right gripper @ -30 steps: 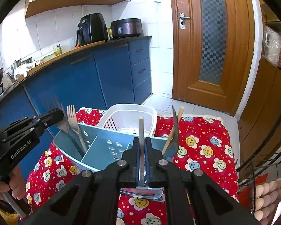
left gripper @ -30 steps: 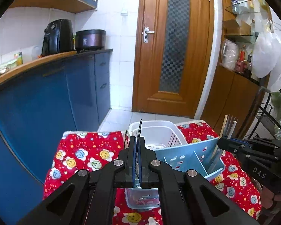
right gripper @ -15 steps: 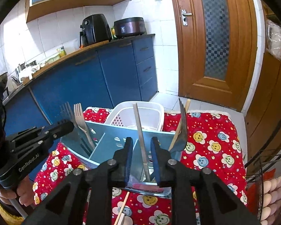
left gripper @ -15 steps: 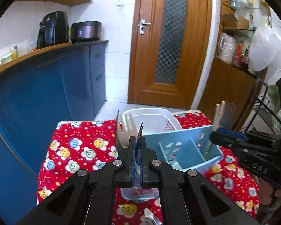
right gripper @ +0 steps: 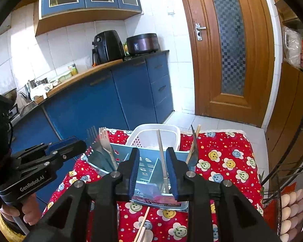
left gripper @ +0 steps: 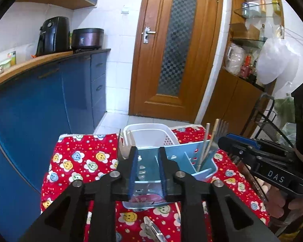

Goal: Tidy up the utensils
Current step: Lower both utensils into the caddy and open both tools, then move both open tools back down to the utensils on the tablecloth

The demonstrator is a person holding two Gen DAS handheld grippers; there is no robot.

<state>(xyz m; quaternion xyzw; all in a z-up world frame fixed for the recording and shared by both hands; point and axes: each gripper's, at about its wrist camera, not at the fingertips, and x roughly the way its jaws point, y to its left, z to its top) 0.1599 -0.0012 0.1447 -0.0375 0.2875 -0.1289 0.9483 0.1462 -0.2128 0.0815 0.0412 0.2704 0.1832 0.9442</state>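
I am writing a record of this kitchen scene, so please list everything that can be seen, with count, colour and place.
Organizer: one, light blue, on the cloth.
Forks: several, metal and wooden, left compartment.
Stick: one, pale, standing between the opening right gripper's jaws, not pressed.
Basket: one, white, behind the organizer.
Cloth: one, red with smiley flowers.
Air fryer: one, black, on the counter.
Cooker: one, dark, beside the air fryer.
Door: one, brown.
Eggs: several, pale, right edge.
Left gripper: black, opening, nothing between its jaws.
Right gripper: black.

The blue caddy point(left gripper: 192, 157) front and a spoon point(left gripper: 151, 230) are partly hidden.
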